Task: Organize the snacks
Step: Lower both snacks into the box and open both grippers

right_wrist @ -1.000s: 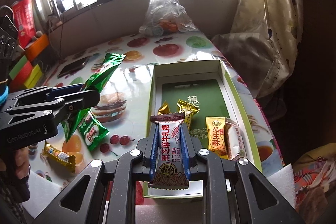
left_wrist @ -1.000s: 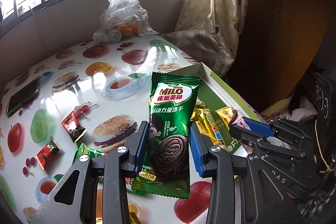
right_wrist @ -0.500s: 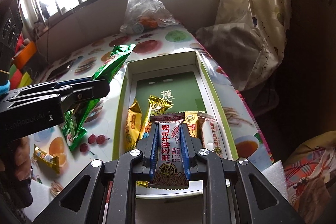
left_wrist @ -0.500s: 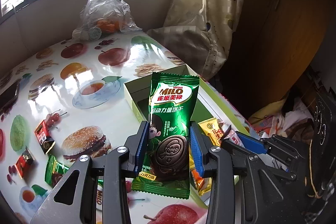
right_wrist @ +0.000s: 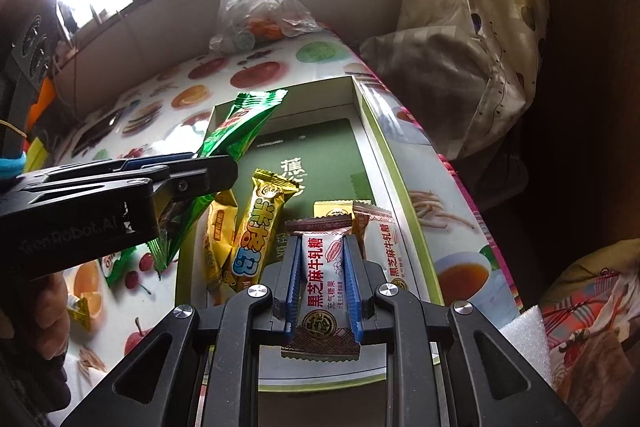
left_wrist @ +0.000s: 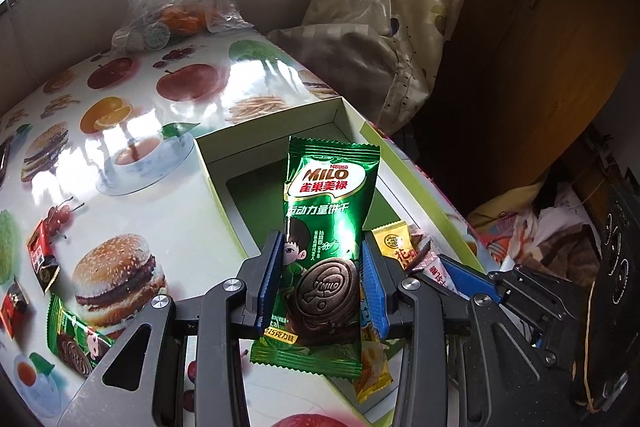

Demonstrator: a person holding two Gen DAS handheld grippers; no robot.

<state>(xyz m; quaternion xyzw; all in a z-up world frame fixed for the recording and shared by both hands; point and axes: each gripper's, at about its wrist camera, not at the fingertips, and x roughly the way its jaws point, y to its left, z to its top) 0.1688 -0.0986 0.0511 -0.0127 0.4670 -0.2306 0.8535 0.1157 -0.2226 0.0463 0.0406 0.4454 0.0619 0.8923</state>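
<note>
Left gripper [left_wrist: 322,281] fingers pinch the green foil Milo biscuit packet [left_wrist: 326,223], long axis upright, over the near left part of the open white-and-green cardboard box [right_wrist: 394,163]. Right gripper [right_wrist: 320,285] fingers pinch a white-and-brown sesame nougat bar [right_wrist: 320,281] above the box's near end, beside yellow packets [right_wrist: 256,227]. Far half is bare; bench [left_wrist: 160,99] edge right.
</note>
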